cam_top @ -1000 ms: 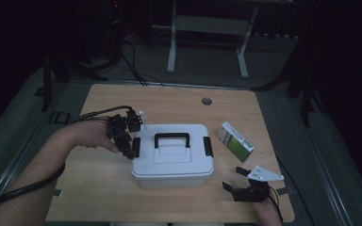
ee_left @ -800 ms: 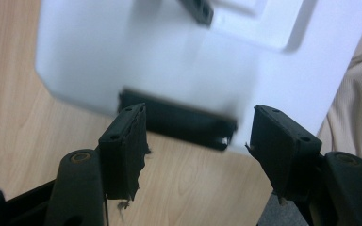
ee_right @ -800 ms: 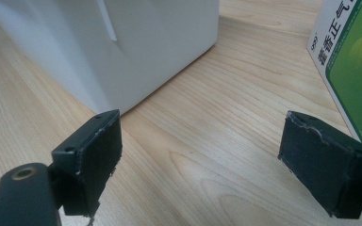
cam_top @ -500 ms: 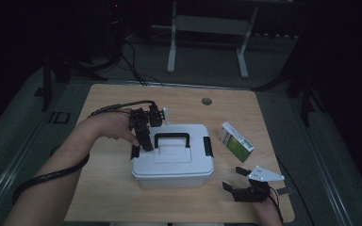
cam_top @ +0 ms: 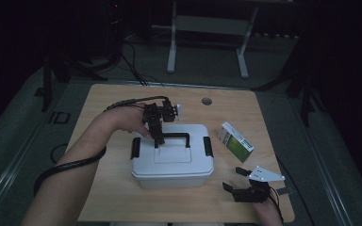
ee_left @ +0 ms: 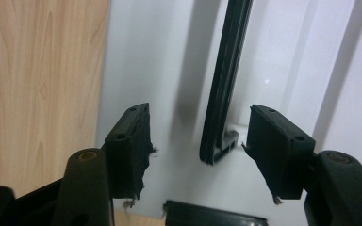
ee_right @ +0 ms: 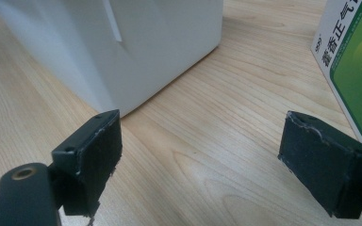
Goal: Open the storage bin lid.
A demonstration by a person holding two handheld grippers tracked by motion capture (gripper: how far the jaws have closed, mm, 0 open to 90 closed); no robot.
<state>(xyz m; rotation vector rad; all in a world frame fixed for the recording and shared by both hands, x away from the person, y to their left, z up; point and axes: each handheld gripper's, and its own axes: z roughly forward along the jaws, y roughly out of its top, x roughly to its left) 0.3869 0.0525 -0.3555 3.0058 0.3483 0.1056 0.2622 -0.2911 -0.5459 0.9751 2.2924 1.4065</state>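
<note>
A white lidded box (cam_top: 172, 162) with a black handle (cam_top: 174, 136) and black side latches sits mid-table. My left gripper (cam_top: 159, 141) points down over the lid at the handle's left end. In the left gripper view the handle (ee_left: 226, 84) stands between the jaws of this gripper (ee_left: 198, 127) above the white lid (ee_left: 160, 56); the pads do not touch it, and the jaws have just been closing a little. My right gripper (cam_top: 233, 179) rests open near the front right edge, the gap (ee_right: 200, 141) holding nothing, with the box (ee_right: 122, 37) to its left and a green-and-white carton (ee_right: 353, 61) to its right.
The carton (cam_top: 235, 142) lies flat on the wooden table (cam_top: 264, 117) just right of the box. A round grommet (cam_top: 207, 100) sits near the far edge. A metal stand (cam_top: 207, 23) and cables lie on the dark floor beyond.
My left hand has moved right from the box's left side onto the lid, bringing its jaws around the handle's left end. The right gripper has stayed where it was.
</note>
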